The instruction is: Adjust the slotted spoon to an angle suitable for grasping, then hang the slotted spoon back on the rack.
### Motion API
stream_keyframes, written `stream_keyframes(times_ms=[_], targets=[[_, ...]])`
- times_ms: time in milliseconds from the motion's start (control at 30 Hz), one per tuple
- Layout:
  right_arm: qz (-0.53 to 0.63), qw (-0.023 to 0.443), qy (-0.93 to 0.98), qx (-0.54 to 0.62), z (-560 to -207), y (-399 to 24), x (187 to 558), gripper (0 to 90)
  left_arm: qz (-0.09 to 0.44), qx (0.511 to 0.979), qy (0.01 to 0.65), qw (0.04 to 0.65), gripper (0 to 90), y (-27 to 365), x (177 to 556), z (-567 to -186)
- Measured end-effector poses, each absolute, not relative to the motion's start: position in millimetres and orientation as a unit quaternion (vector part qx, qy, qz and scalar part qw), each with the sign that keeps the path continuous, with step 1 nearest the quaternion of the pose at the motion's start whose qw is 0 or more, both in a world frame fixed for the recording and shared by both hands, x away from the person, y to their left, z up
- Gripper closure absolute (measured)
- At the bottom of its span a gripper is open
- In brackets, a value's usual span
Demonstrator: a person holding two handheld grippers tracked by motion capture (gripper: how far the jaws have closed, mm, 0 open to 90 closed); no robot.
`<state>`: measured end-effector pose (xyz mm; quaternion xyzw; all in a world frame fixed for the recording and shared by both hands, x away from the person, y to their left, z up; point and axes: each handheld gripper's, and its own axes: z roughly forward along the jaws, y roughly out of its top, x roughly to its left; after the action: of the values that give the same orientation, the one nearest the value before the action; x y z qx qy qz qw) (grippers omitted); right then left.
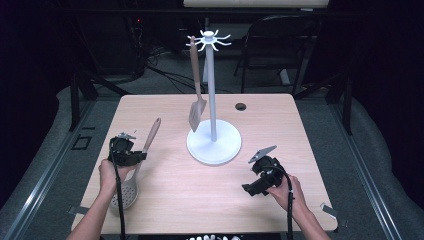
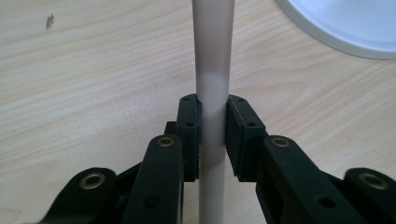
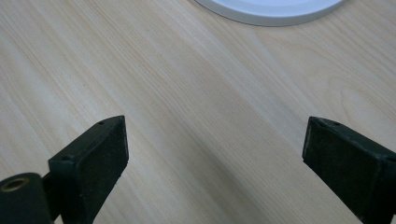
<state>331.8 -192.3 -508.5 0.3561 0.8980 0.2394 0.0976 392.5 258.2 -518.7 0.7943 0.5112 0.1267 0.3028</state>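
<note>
Two grippers at the near side of my table, one clamped, one open.

My left gripper (image 2: 212,135) has its jaws closed tight on the pale handle of a slotted spoon (image 1: 131,187), whose perforated head lies at the near left edge of the wooden table (image 1: 280,125). My right gripper (image 3: 215,154) sits at near right, jaws spread wide over bare wood. Between them and farther off stands a white utensil stand (image 1: 213,142); a slotted spatula (image 1: 197,112) hangs from its top hooks.
</note>
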Motion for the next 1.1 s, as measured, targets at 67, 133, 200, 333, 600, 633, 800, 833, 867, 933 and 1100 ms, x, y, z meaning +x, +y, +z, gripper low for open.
stream_keyframes(times_ms=[67,133,200,333,600,633,800,833,867,933,1100], targets=[[0.24,0.097,0.898,0.357,-508,-193,332,6.6,0.138,0.787,0.51,0.318,76.6,258,390,-516],[0.24,0.097,0.898,0.357,-508,-193,332,6.6,0.143,0.781,0.506,0.336,76.6,259,388,-513],[0.24,0.097,0.898,0.357,-508,-193,332,6.6,0.149,0.777,0.501,0.349,76.6,259,387,-511],[0.244,0.095,0.896,0.359,-509,-192,332,6.6,0.163,0.777,0.49,0.359,76.6,255,384,-508],[0.24,0.094,0.897,0.359,-509,-193,332,6.7,0.182,0.765,0.475,0.395,76.6,253,379,-501],[0.24,0.094,0.897,0.359,-510,-193,332,6.6,0.184,0.765,0.472,0.398,76.7,253,378,-501],[0.237,0.094,0.897,0.361,-510,-192,332,6.7,0.192,0.766,0.462,0.404,76.7,251,376,-499],[0.237,0.095,0.897,0.361,-510,-192,332,6.7,0.195,0.766,0.456,0.409,76.8,250,375,-498],[0.237,0.095,0.897,0.362,-510,-192,332,6.7,0.198,0.764,0.455,0.413,76.8,249,374,-498],[0.234,0.096,0.898,0.361,-510,-192,333,6.8,0.204,0.762,0.449,0.42,76.8,249,372,-496],[0.234,0.094,0.899,0.359,-511,-191,332,6.8,0.215,0.755,0.444,0.432,76.9,247,369,-492]])
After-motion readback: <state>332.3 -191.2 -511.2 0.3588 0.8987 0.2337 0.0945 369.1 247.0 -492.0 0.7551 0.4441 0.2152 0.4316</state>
